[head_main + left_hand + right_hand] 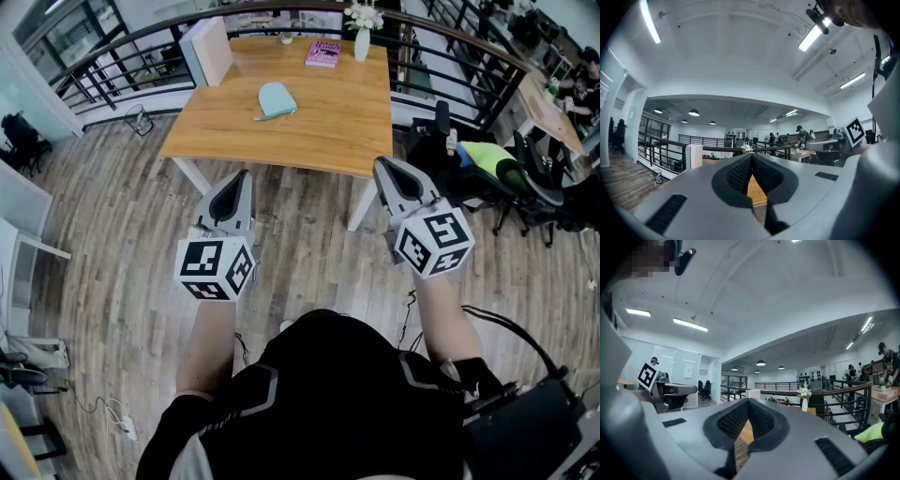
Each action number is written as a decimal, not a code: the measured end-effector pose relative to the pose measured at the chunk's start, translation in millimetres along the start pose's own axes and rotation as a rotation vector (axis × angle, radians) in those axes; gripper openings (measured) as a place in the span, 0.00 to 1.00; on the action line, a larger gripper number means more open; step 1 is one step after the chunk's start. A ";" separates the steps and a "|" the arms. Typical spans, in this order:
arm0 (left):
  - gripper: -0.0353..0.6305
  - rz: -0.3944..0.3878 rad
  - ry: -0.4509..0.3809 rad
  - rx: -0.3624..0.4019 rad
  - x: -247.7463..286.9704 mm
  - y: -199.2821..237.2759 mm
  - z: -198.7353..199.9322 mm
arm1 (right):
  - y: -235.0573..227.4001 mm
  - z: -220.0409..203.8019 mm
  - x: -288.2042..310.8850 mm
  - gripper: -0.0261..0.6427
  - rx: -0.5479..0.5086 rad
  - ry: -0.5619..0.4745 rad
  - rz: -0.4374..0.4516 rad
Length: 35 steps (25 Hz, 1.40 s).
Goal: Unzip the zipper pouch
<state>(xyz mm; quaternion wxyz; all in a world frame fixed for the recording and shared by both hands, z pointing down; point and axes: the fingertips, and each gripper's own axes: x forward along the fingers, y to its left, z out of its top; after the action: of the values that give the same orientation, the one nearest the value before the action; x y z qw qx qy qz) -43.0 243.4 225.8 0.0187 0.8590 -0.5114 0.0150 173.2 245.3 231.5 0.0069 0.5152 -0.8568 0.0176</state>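
Left gripper: held up over the wooden floor, short of the table's near edge; jaws pressed together, nothing between them.
Left gripper's own view: dark pads met at the tip, only a sliver of tabletop seen through the gap below.
Right gripper: raised level with the left, just off the table's near right corner; jaws likewise closed, empty.
Right gripper's own view: pads met at the tip, wood seen in the slit beneath.
Zipper pouch: pale blue, lay flat near the middle of the table, well apart from both grippers, touched by neither.
Zipper state: too small to tell.
Book: pink, lay flat at the far side of the table, beyond the pouch.
Vase: white, stood upright with white flowers, just right of the book.
White box: stood at the table's far left corner.
Railing: dark, curved behind the table.
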 end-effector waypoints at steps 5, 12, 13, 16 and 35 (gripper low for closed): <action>0.09 0.040 -0.009 0.014 -0.1 12.7 6.1 | -3.2 5.2 4.3 0.05 -0.006 -0.016 -0.015; 0.09 0.037 0.002 0.031 4.0 6.2 -1.3 | -10.0 3.0 5.5 0.05 0.025 -0.012 -0.021; 0.09 0.038 0.002 0.028 3.8 7.1 -1.8 | -9.5 2.3 6.5 0.05 0.025 -0.011 -0.021; 0.09 0.036 0.016 0.020 3.1 10.2 -4.6 | -7.2 0.5 9.4 0.05 0.022 -0.009 -0.020; 0.26 -0.001 0.005 0.014 -12.4 34.7 -9.1 | 25.4 0.5 27.1 0.33 -0.022 -0.010 0.021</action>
<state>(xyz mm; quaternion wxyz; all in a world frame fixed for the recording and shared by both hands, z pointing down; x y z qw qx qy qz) -79.5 238.3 234.9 0.0143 0.8593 -0.5108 0.0208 138.1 233.3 231.3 0.0081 0.5062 -0.8624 0.0054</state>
